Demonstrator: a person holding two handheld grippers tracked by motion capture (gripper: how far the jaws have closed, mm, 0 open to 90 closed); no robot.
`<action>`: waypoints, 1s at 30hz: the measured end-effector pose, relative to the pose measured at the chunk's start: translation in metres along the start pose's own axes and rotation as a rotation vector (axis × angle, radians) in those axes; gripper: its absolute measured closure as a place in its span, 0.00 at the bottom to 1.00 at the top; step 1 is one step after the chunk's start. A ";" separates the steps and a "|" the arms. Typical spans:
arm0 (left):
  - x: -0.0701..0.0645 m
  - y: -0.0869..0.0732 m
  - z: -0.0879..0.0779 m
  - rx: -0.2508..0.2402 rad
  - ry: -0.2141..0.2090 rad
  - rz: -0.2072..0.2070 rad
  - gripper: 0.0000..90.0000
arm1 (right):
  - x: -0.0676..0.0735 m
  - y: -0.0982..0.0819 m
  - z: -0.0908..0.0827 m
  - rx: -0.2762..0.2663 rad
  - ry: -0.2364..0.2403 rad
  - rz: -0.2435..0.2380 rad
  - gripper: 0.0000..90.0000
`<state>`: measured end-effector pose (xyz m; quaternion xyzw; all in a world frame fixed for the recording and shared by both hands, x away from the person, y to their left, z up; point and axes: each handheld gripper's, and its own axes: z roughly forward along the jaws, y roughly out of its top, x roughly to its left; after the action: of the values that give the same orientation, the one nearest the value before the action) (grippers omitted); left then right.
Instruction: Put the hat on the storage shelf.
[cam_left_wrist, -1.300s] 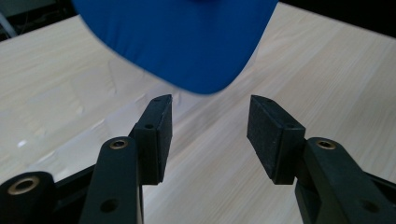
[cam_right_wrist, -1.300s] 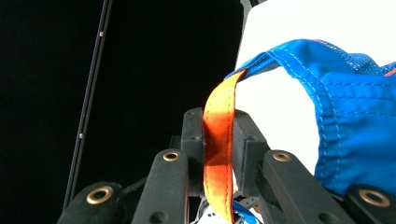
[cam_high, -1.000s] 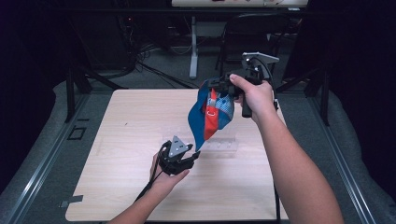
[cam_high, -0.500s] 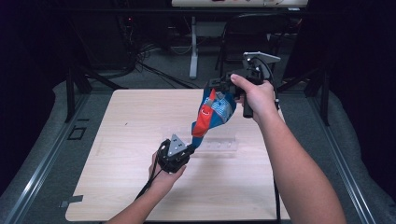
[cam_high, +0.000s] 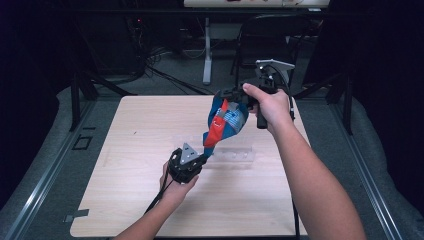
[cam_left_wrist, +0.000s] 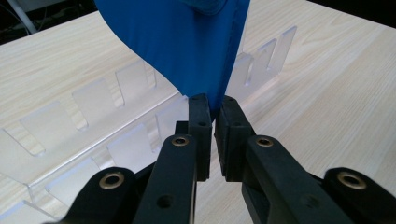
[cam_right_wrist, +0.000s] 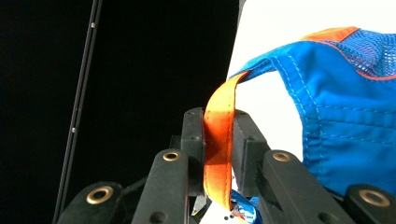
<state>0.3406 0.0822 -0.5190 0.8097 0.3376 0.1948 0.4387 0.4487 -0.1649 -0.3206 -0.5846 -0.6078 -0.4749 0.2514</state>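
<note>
While a blue fabric item is stretched between two grippers, the scene is listed from largest to smallest:

Tabletop (cam_high: 130, 200): pale wood grain, seen from above in the high view; a person's forearms come in over its near edge.

Clear rack (cam_left_wrist: 93, 140): a transparent slotted piece, laid flat on the tabletop toward the right edge, under the hanging fabric.

Blue bag (cam_high: 226, 122): blue cloth with red and orange trim and a mesh panel, held in the air above the right half of the tabletop, slanting from the far right down toward the middle.

Right gripper (cam_right_wrist: 218, 140): raised near the far right corner; its fingers are closed tight on the orange strap (cam_right_wrist: 219, 135) of the bag.

Left gripper (cam_left_wrist: 211, 135): low over the middle of the tabletop; its fingers have just closed and are now pinched on the bag's lower blue edge.
</note>
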 end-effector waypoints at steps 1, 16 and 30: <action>0.000 -0.001 0.001 0.004 -0.002 -0.001 0.95 | -0.001 0.000 0.000 -0.005 0.001 0.003 0.86; 0.001 -0.015 0.011 0.035 -0.001 -0.027 0.94 | -0.021 -0.003 0.008 0.017 -0.030 0.024 0.86; 0.004 -0.019 0.001 0.023 -0.028 -0.045 0.85 | -0.034 -0.006 0.012 0.018 -0.041 0.050 0.86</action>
<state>0.3375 0.0919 -0.5355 0.8096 0.3518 0.1698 0.4380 0.4526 -0.1695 -0.3565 -0.6071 -0.6022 -0.4509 0.2559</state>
